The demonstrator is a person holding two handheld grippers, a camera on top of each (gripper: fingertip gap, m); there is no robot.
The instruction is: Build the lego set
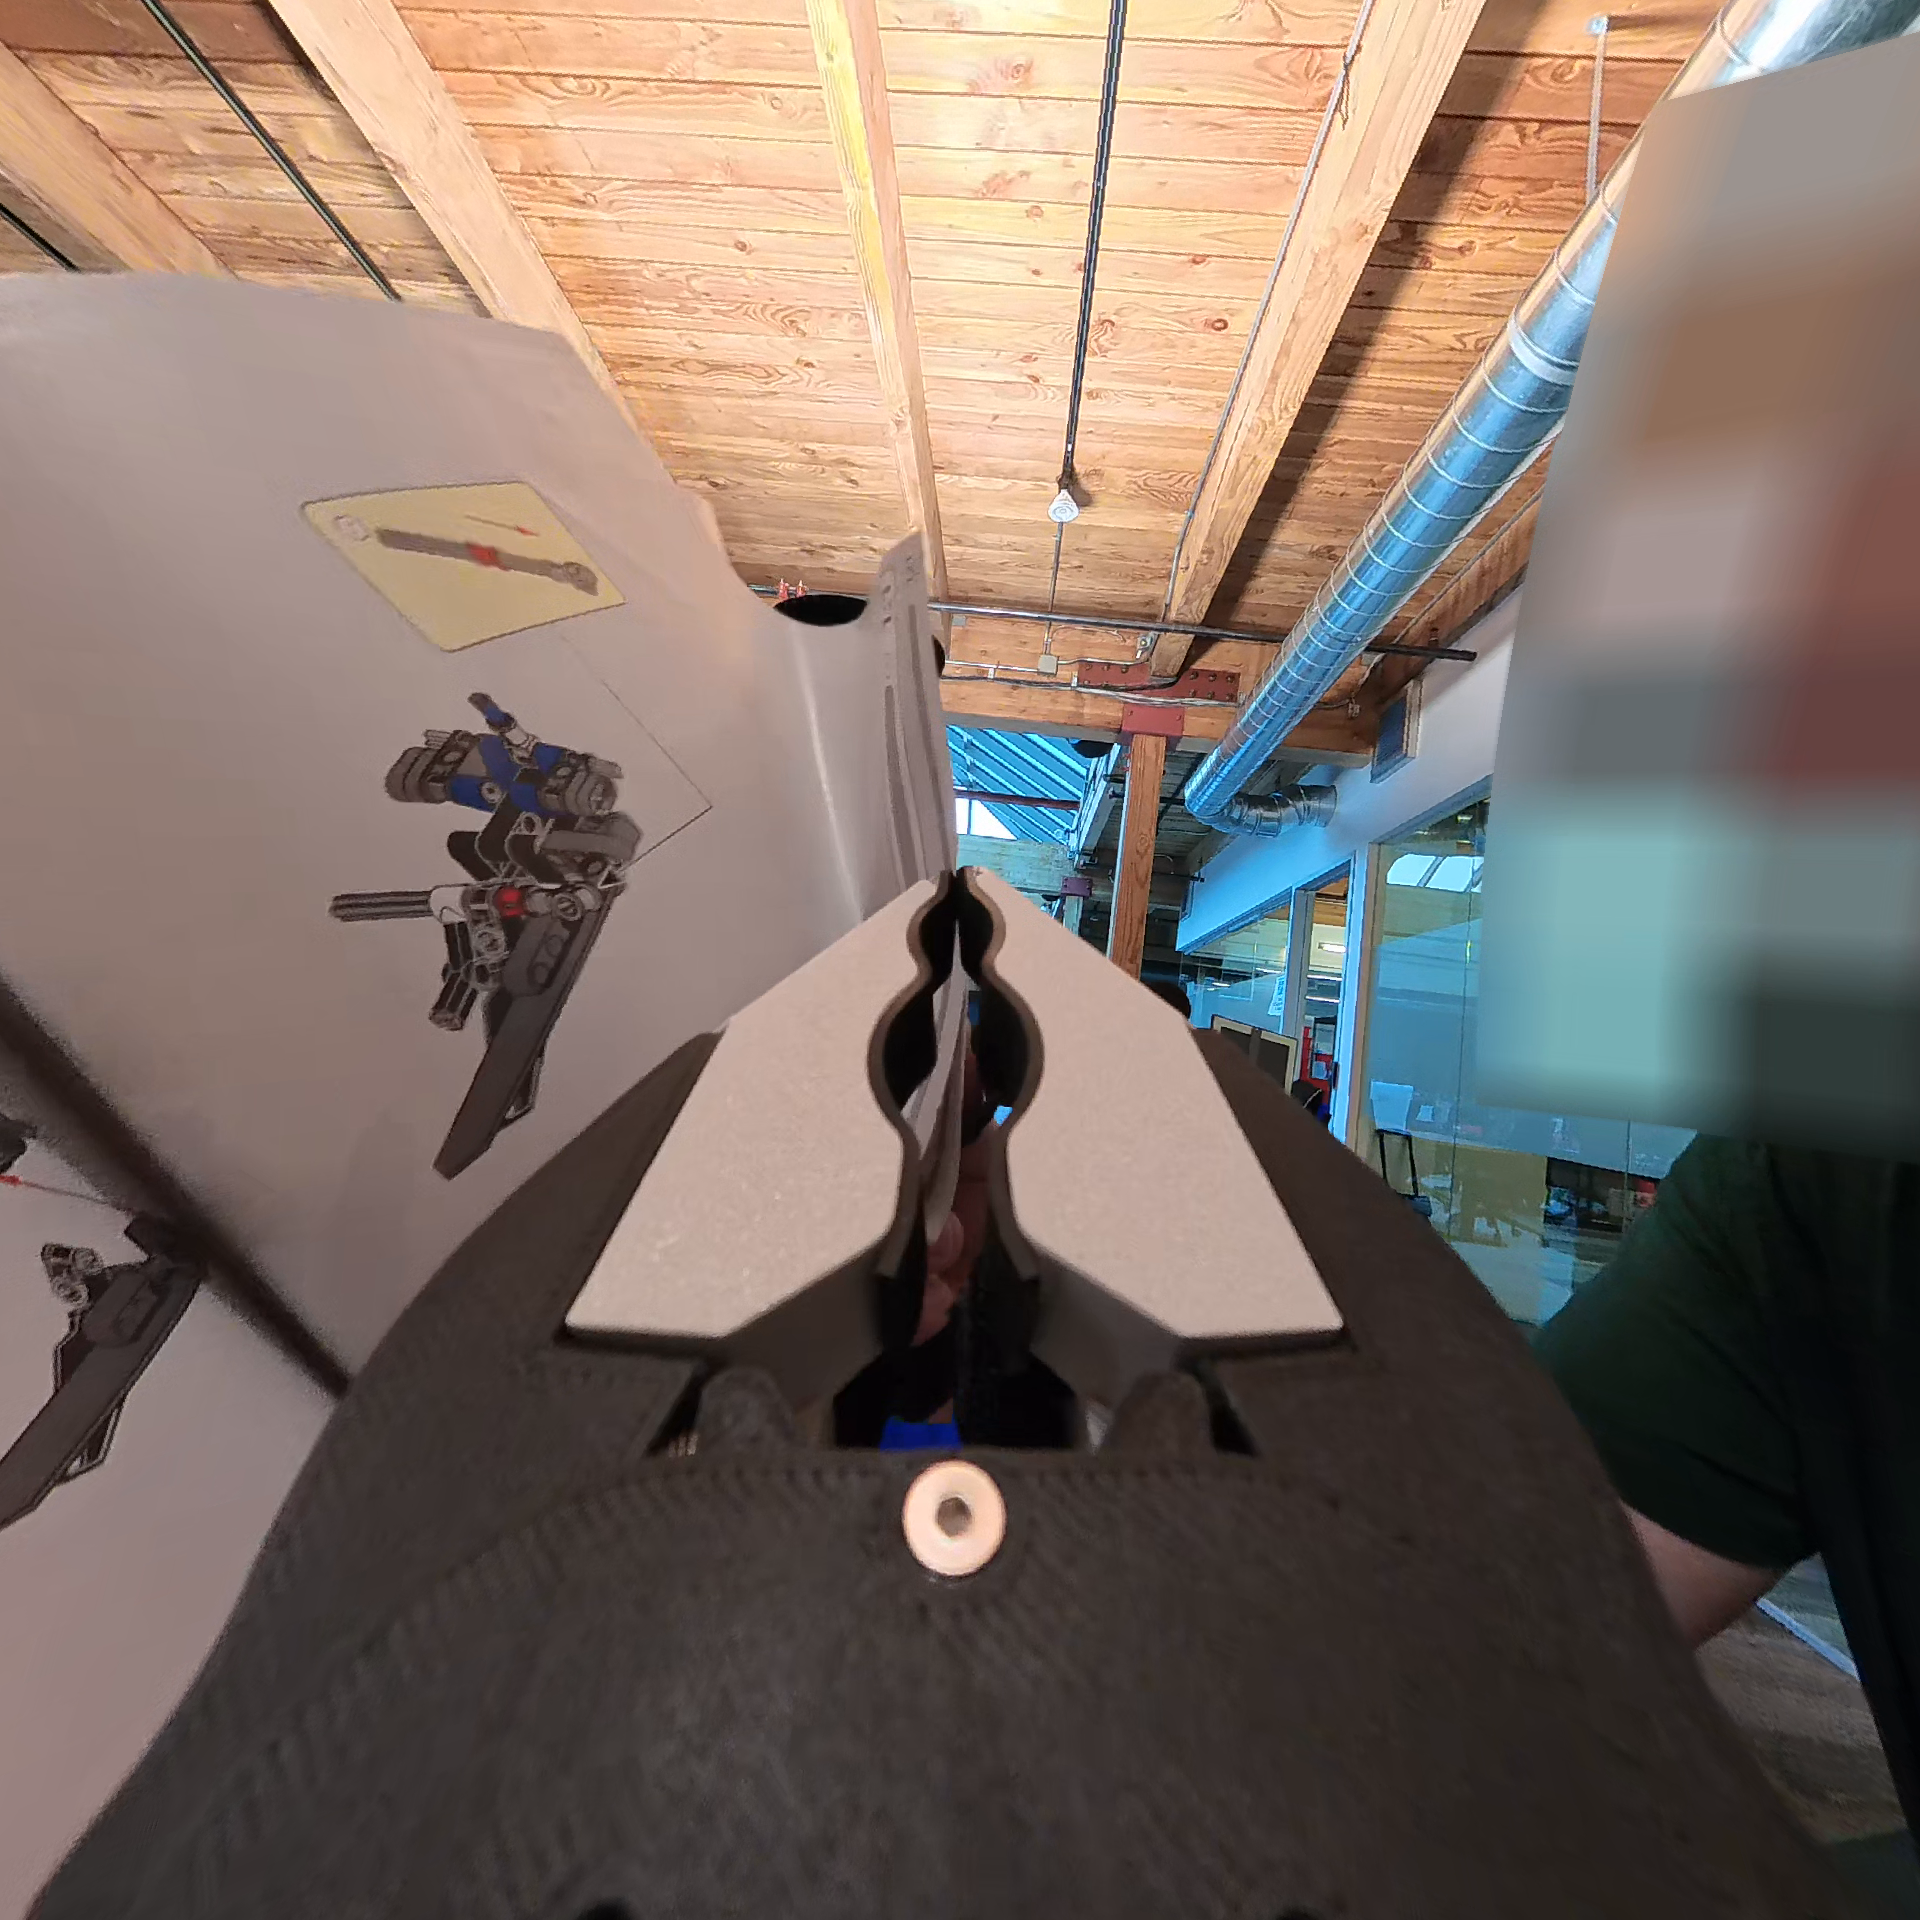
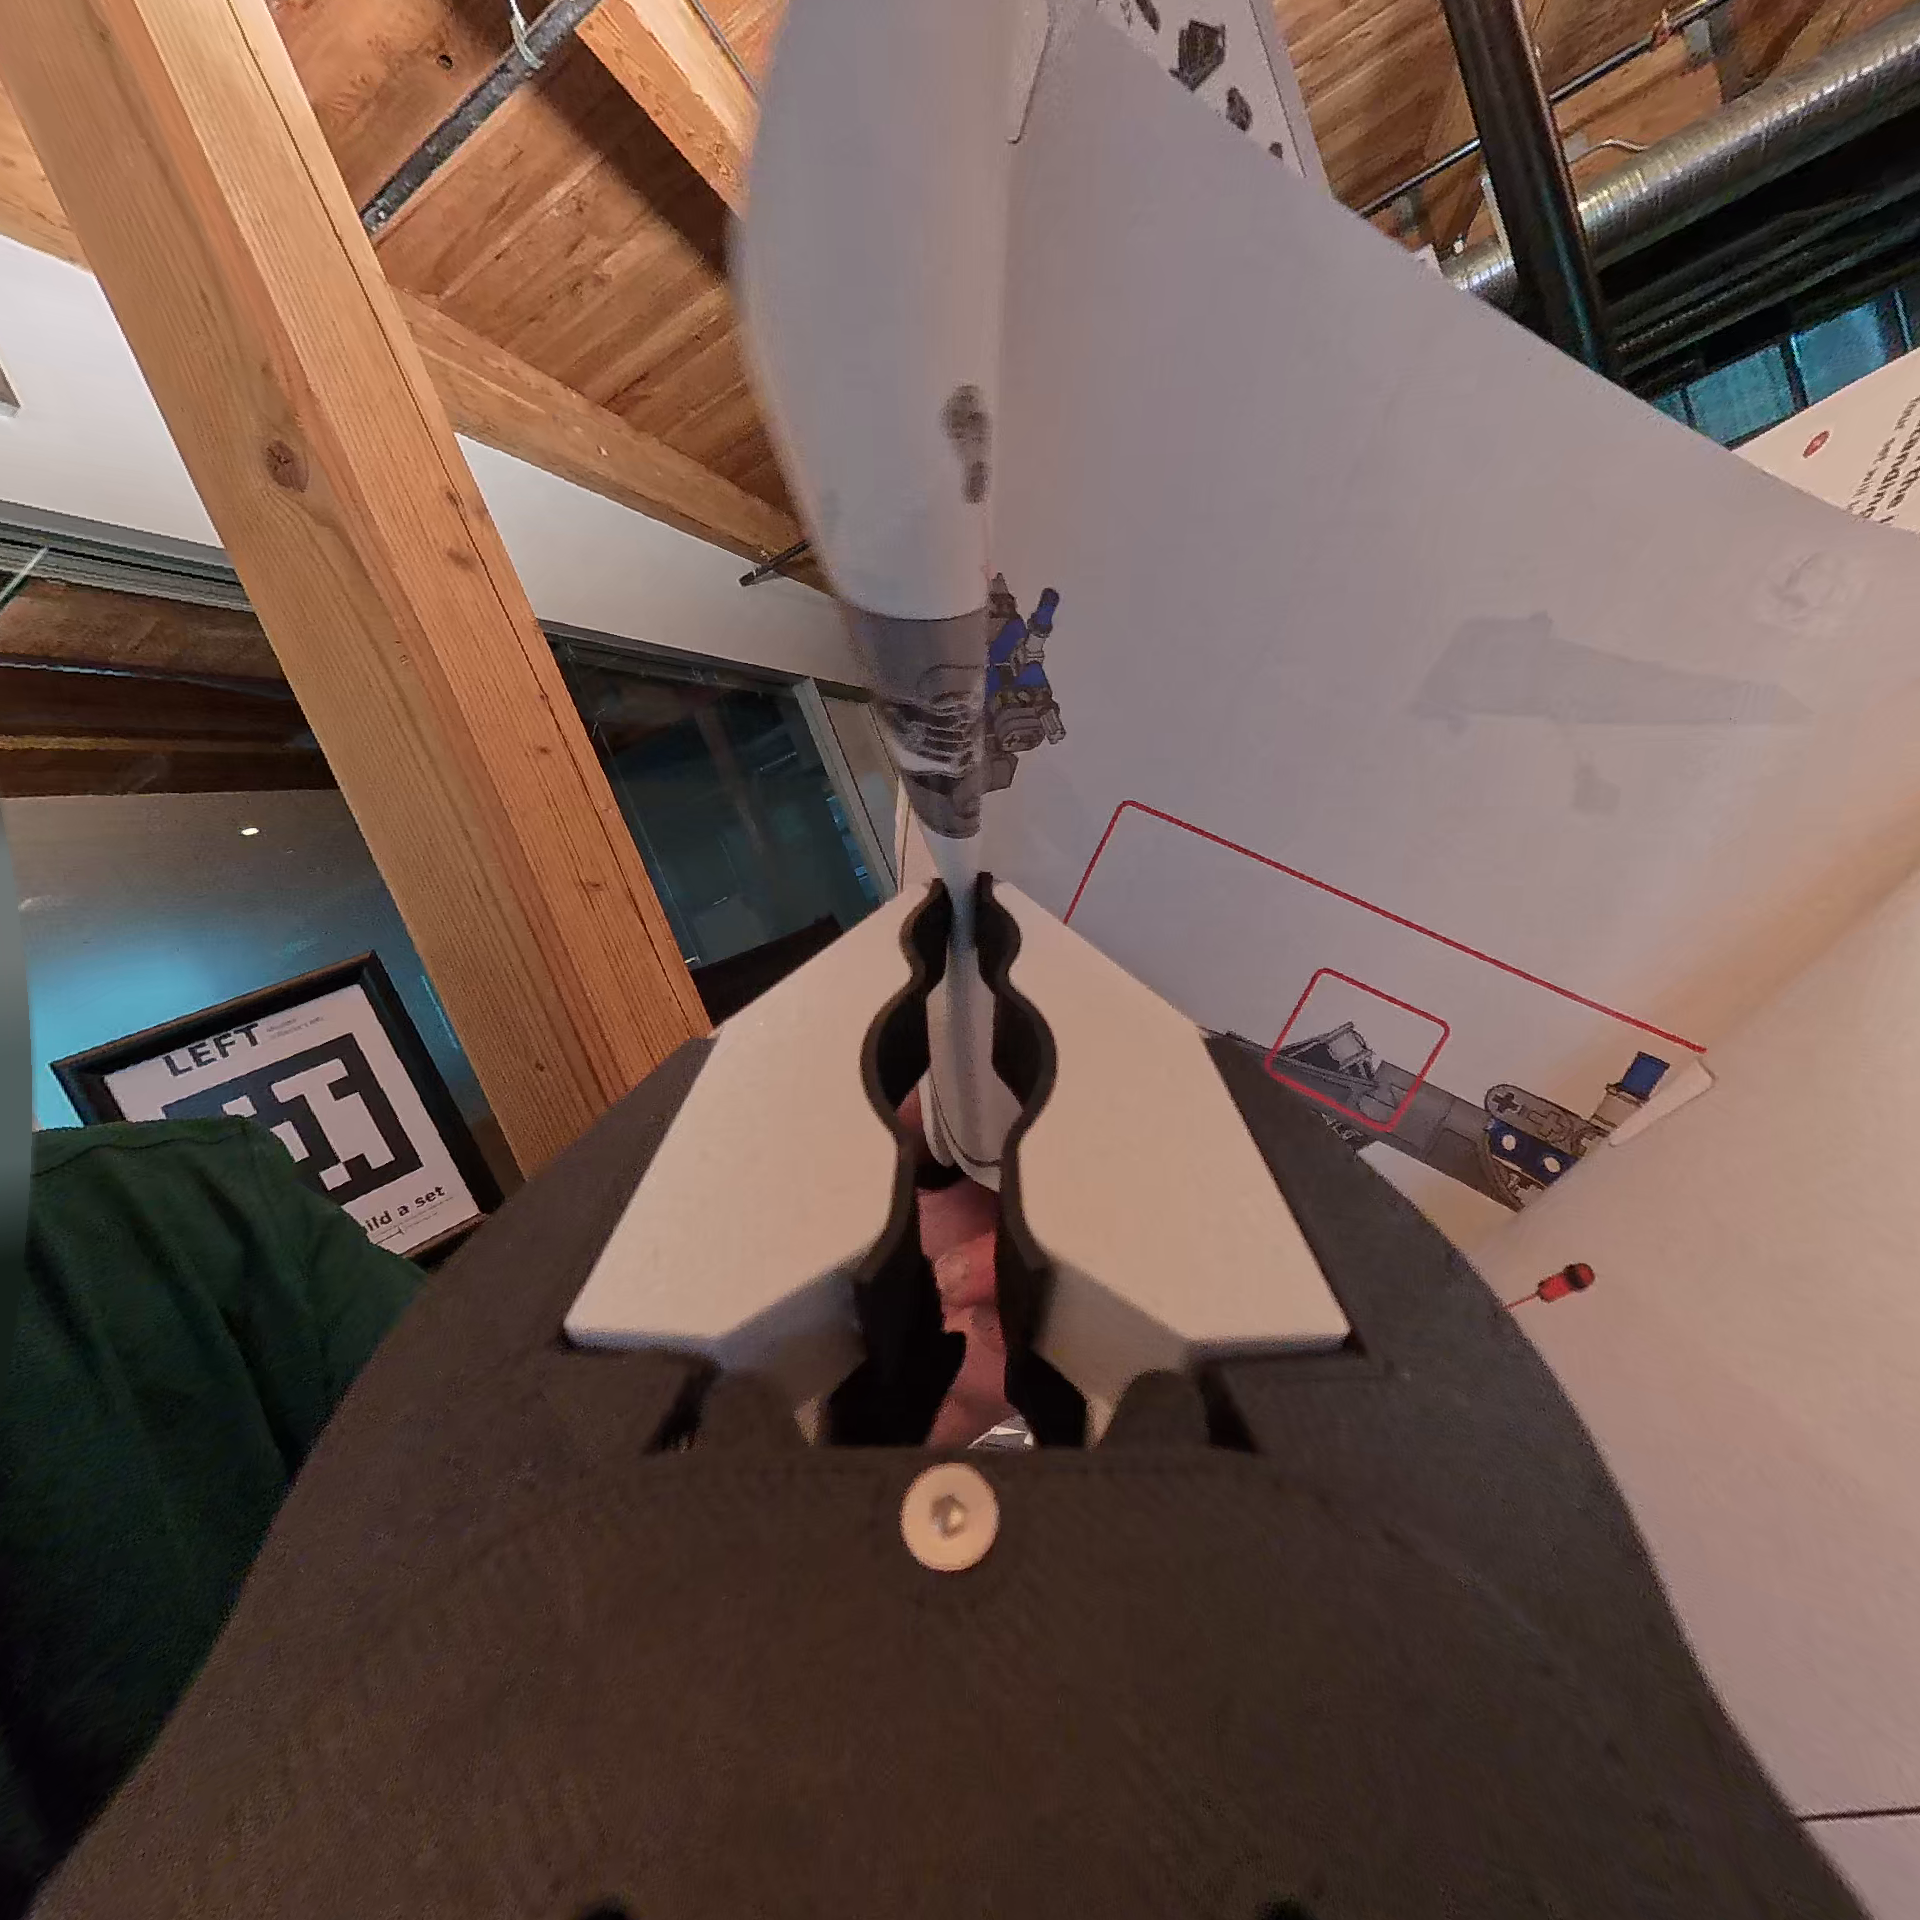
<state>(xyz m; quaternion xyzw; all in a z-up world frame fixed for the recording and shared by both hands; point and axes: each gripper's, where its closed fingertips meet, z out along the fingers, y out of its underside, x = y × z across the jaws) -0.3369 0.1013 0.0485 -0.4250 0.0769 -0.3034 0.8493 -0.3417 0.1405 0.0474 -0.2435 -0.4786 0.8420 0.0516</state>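
Booklet pages (image 1: 312, 623) (image 2: 1351, 520) sit pinched between both grippers' clenched fingers (image 1: 790, 1122) (image 2: 1143, 1143), rising above their tips.

Support: both my wrist cameras face up toward the ceiling, so the only carriers in view are my own tools; the left gripper (image 1: 958, 883) has its jaws closed on a sheet edge of the instruction booklet (image 1: 312, 623); the right gripper (image 2: 966, 888) has its jaws closed on another curled page of the same booklet, held in the air; a tan strip of floor (image 1: 1787, 1704) shows low right in the left wrist view; its contents cannot be made out.
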